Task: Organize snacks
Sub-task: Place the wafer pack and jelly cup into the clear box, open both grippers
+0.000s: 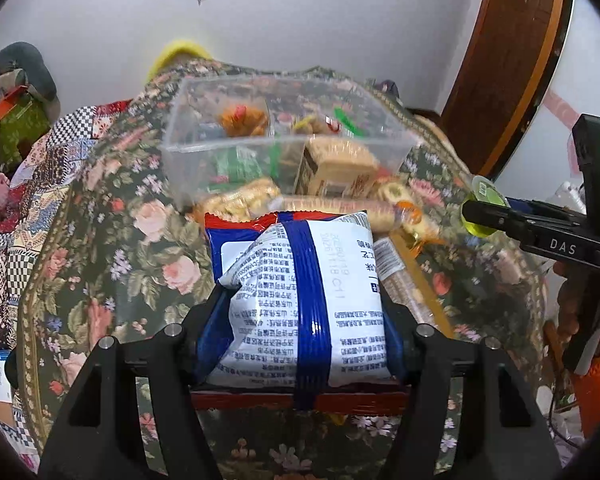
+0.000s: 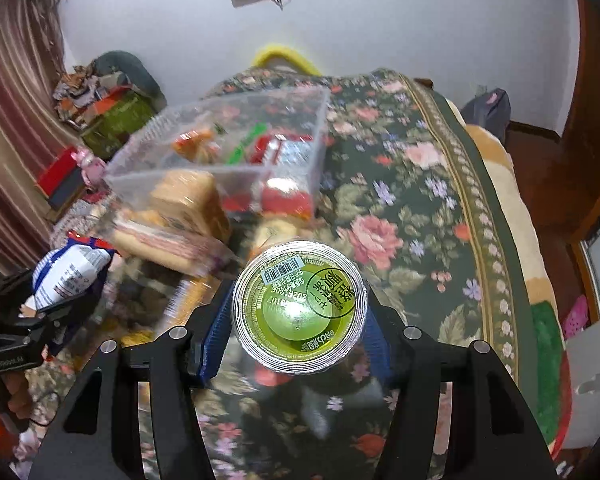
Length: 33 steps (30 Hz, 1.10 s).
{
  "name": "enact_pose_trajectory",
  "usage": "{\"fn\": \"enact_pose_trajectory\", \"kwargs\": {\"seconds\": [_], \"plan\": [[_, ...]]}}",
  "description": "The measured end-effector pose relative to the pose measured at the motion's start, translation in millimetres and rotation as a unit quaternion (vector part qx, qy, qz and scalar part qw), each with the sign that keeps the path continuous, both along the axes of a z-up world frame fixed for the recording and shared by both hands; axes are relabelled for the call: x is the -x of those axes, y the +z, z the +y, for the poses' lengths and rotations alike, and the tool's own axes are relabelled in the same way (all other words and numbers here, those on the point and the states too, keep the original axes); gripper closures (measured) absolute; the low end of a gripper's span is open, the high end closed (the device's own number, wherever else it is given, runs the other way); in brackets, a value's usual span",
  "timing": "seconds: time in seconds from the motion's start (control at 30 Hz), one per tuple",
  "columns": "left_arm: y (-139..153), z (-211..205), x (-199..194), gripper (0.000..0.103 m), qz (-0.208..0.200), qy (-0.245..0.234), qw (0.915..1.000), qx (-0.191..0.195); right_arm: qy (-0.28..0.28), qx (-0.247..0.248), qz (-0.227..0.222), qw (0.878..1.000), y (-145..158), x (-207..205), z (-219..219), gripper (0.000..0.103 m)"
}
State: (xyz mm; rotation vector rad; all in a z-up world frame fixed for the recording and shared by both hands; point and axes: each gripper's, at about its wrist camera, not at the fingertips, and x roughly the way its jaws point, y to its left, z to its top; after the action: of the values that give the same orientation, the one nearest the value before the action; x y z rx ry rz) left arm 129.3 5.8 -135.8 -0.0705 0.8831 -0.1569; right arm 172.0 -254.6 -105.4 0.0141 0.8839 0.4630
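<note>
Both loaded: left gripper (image 1: 300, 316) pinches the packet (image 1: 300, 300), right gripper (image 2: 300, 320) pinches the jelly cup (image 2: 300, 306), both above the cloth (image 2: 420, 200), short of the bin (image 1: 204, 128). Risks: slick cup likely slips; packet could crush; arms may collide at the bin.

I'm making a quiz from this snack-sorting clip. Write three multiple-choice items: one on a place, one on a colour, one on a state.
1. Where does the clear plastic bin stand?
A. on the floral cloth
B. on the floor
C. on a shelf

2. What colour is the jelly cup lid?
A. red
B. green
C. white

3. What is the left gripper doing?
A. hanging open
B. clamping the white-and-blue snack bag
C. clamping the cup

Key: 1 A, the floral cloth lies under it; 2 B, the right wrist view shows green; 3 B, the bag sits pinched between the fingers.
</note>
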Motion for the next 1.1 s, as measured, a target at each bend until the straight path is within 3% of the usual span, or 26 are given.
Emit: {"fn": "enact_pose_trajectory", "kwargs": {"seconds": [0.33,0.57,1.1], "plan": [[37.7,5.9,-16.3,0.038,-0.047,0.007,0.9988,0.009,0.016,-0.012,-0.054,0.998,40.4,-10.9,22.1,0.048],[56.8,10.8,-44.9,0.038,-0.079,0.017,0.9967,0.007,0.015,-0.016,-0.069,0.997,49.4,-35.7,34.8,0.048],[27.1,27.9,-136.2,0.038,-0.050,0.054,0.9973,0.006,0.008,-0.003,-0.040,0.999,21.0,-103.3,62.4,0.048]]}}
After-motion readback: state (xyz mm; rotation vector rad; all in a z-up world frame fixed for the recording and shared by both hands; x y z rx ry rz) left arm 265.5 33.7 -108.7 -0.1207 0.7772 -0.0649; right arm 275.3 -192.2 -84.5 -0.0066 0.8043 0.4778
